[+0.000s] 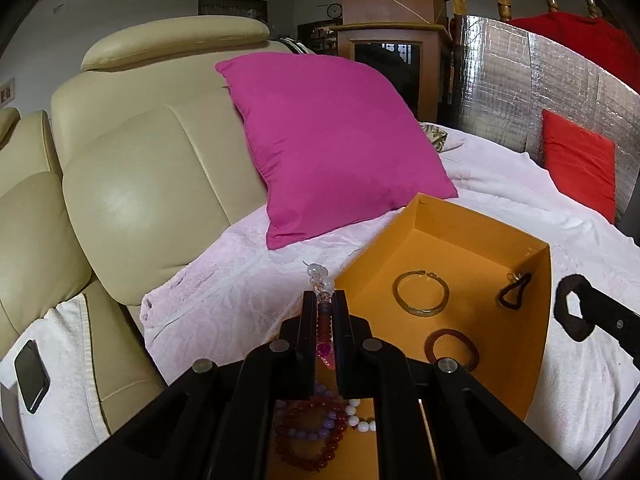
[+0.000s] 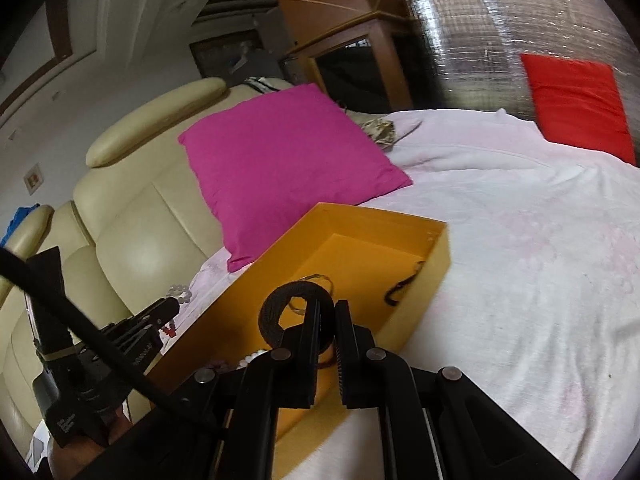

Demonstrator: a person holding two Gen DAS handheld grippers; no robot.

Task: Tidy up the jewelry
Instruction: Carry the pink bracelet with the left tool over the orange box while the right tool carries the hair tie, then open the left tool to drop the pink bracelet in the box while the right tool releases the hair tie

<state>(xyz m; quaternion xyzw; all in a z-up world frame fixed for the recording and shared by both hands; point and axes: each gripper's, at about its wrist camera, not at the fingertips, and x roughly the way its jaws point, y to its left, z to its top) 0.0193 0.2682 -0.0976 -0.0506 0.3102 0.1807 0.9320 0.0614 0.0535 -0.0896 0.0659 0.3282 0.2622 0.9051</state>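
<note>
An open orange box (image 1: 480, 216) lies on the pale pink blanket. Inside it are a gold bangle (image 1: 420, 294), a black hair tie (image 1: 515, 290), a reddish-brown band (image 1: 452, 350) and red, purple and white bead bracelets (image 1: 316, 428). My left gripper (image 1: 324, 294) is shut on a string of clear and pink beads (image 1: 319, 278) at the box's left wall; the left gripper (image 2: 170, 306) also shows in the right wrist view. My right gripper (image 2: 328, 308) is shut on a dark woven band (image 2: 276, 308) above the orange box (image 2: 360, 216), whose near end it hides.
A magenta cushion (image 1: 328, 140) leans on the cream leather sofa (image 1: 140, 184) behind the box. A red cushion (image 1: 576, 160) rests against a silver foil panel (image 1: 500, 76). A phone (image 1: 31, 380) lies on a white towel at the left. Bare blanket (image 2: 520, 260) spreads to the right.
</note>
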